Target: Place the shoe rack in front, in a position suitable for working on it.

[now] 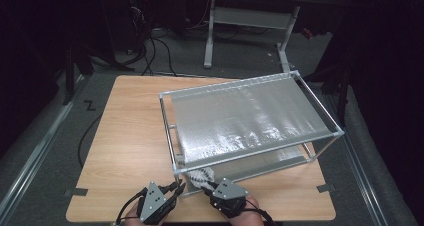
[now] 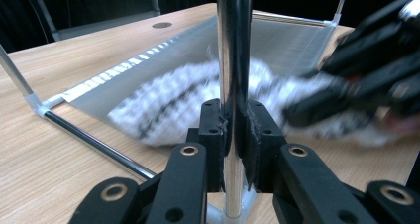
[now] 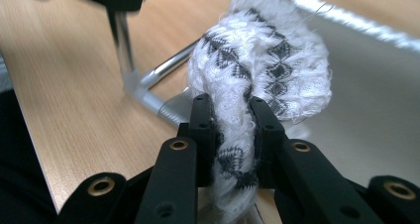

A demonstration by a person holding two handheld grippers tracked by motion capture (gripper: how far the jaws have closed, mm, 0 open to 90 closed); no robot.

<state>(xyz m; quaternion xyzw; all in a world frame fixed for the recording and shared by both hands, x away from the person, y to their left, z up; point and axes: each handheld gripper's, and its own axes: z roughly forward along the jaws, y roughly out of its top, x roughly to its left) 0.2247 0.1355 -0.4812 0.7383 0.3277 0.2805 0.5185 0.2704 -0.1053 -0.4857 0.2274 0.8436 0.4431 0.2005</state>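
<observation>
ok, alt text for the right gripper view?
The right tongs are pinched shut on a fuzzy white-and-black knit cloth, bunched above a wooden table. Behind it lie a rack's silver shelf and metal corner post.

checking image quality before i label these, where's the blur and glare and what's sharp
High view: room dark, glare streaks on the rack's silver shelf. Left gripper view: metal post carries bright reflections, knit cloth and right gripper behind it smeared. Right gripper view: cloth sharp at the pads, table soft.

The rack's corner post (image 2: pixel 233 60) and low rail (image 2: pixel 94 142) bar the way — open tabletop (image 1: pixel 130 131) lies left.
</observation>
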